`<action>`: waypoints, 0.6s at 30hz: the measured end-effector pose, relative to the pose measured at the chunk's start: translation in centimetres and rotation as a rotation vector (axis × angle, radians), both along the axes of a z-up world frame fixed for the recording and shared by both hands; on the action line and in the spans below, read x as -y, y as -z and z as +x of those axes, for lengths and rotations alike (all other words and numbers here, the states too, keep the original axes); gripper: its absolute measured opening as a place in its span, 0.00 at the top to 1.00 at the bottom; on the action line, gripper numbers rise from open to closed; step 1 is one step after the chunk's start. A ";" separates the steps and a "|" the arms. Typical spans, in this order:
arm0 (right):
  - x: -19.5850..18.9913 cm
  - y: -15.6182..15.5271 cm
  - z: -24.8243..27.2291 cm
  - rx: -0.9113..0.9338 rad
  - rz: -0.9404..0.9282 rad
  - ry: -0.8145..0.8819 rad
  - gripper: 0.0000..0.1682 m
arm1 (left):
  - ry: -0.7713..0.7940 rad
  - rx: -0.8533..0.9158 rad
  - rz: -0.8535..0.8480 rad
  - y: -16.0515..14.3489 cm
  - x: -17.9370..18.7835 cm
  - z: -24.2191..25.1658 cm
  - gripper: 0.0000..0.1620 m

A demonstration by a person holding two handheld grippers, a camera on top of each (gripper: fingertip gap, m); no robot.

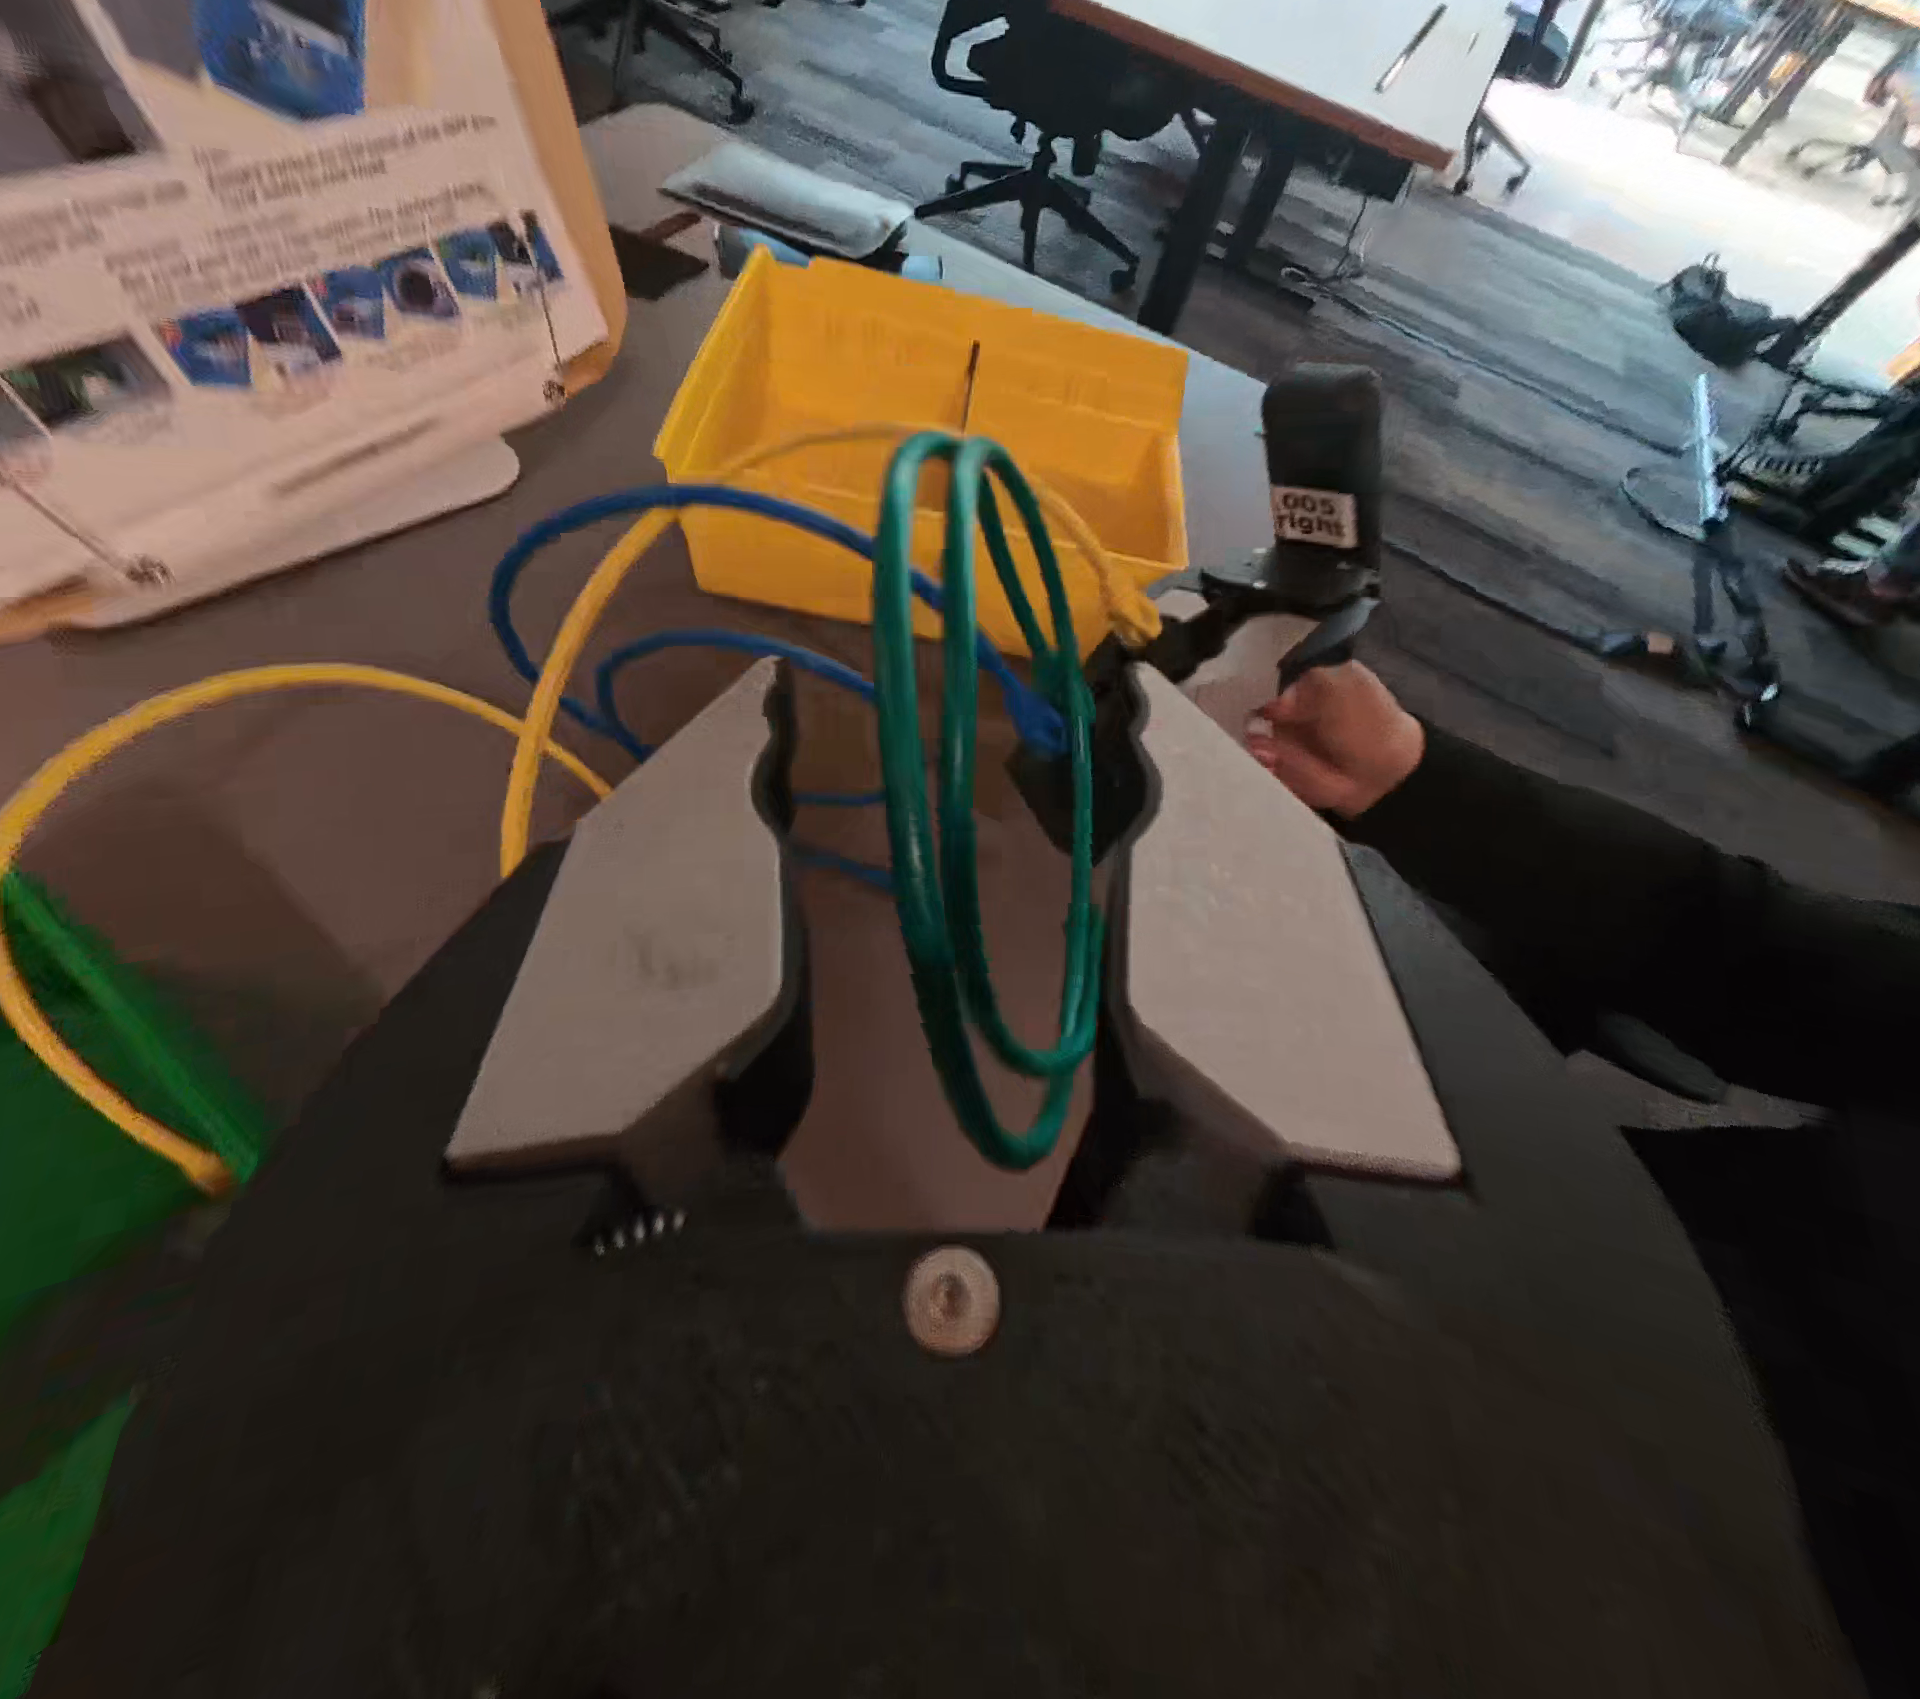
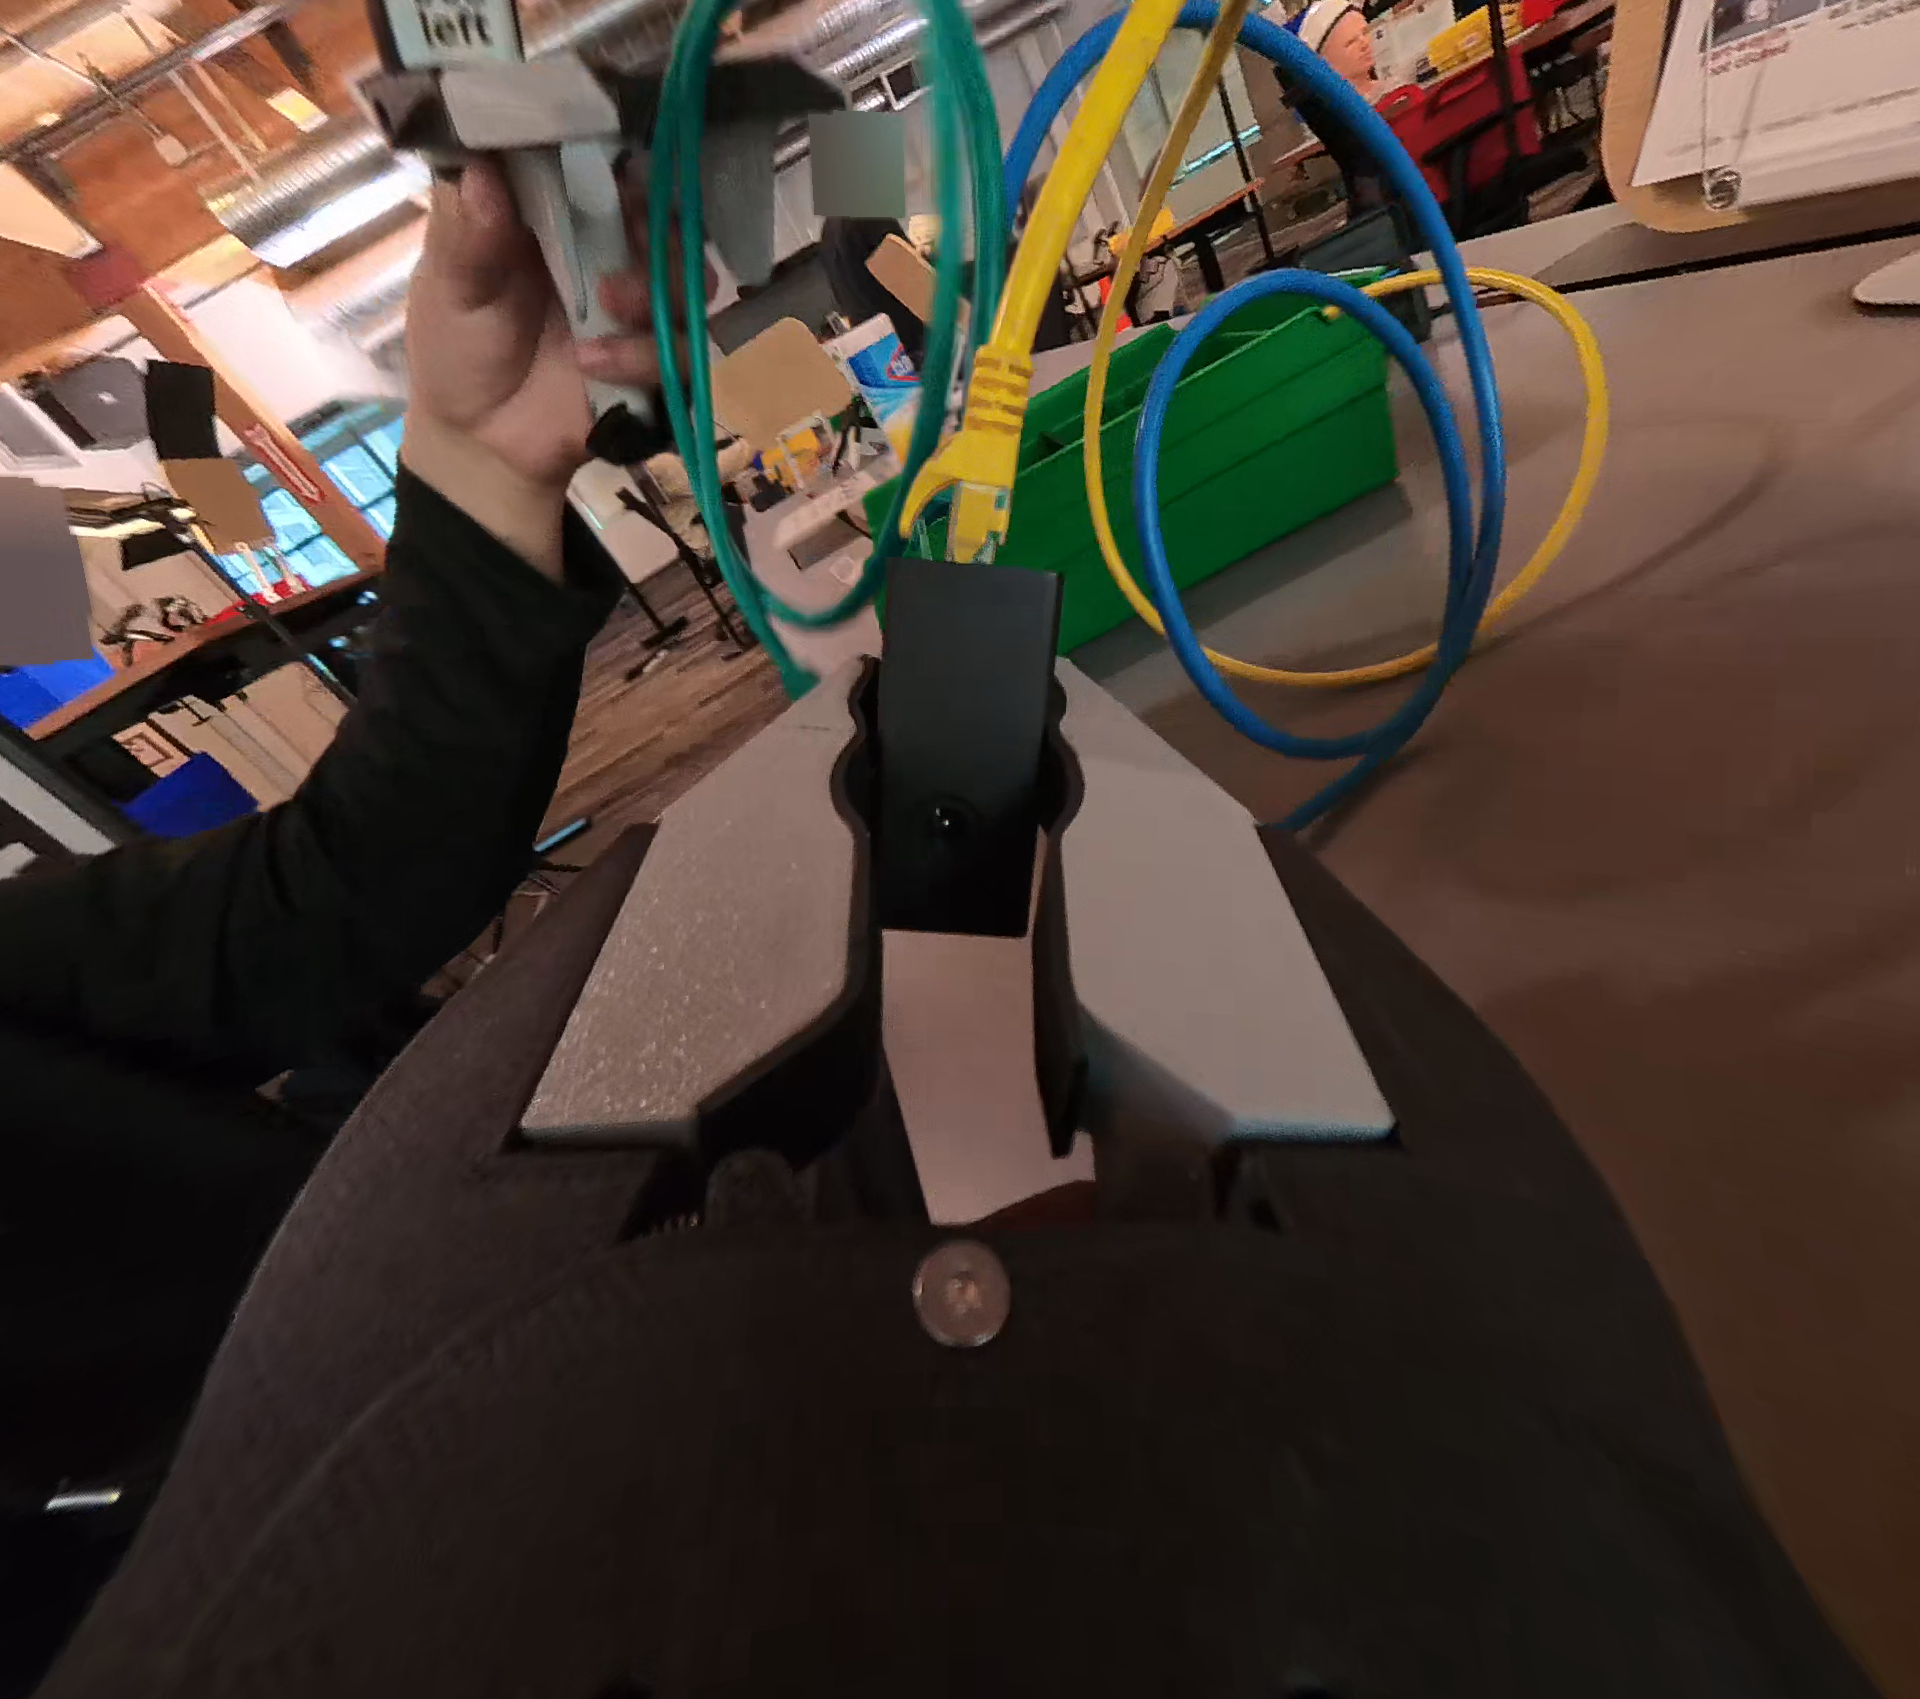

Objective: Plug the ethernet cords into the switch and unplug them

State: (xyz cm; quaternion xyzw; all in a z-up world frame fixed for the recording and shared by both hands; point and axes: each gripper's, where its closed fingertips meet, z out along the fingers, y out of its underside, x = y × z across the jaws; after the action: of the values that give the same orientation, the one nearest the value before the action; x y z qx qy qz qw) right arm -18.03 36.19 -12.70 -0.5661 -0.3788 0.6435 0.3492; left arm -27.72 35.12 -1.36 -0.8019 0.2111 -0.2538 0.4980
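My right gripper is shut on the black switch and holds it above the table. The yellow cord's plug sits in the switch's far face. In the left wrist view the blue cord's plug also meets the switch. My left gripper is open, and the green cord's loop hangs between its fingers without being pinched. The green loop runs down toward the switch. The left gripper shows up high in the right wrist view.
A yellow bin stands on the grey table behind the cords. A green bin stands on the other side. An instruction board leans at the back left. Blue and yellow loops trail onto the table.
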 end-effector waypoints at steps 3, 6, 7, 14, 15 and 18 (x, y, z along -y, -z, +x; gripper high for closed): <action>0.3 0.3 -0.5 0.028 0.015 0.004 0.85 | -0.019 0.092 -0.043 4.0 1.5 -1.3 0.60; 0.1 1.6 -1.4 0.103 0.081 0.063 0.85 | -0.062 0.058 -0.067 8.3 2.0 -2.2 0.60; 0.0 1.9 -1.6 0.119 0.103 0.084 0.85 | -0.077 0.051 -0.076 9.5 2.0 -2.4 0.60; -0.6 3.6 -2.6 0.151 0.211 0.141 0.85 | -0.112 0.053 -0.111 13.7 2.2 -3.0 0.60; -0.7 3.3 -2.6 0.127 0.214 0.143 0.85 | -0.108 0.034 -0.139 14.1 2.2 -3.0 0.57; -0.9 2.9 -2.7 0.096 0.201 0.138 0.85 | -0.112 0.006 -0.107 13.8 2.2 -3.0 0.57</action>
State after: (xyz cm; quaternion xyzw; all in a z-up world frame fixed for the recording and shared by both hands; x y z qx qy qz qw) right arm -20.69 37.11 -15.62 -0.5832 -0.4178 0.5489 0.4290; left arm -30.68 32.96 -15.14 -0.8372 0.1506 -0.2387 0.4685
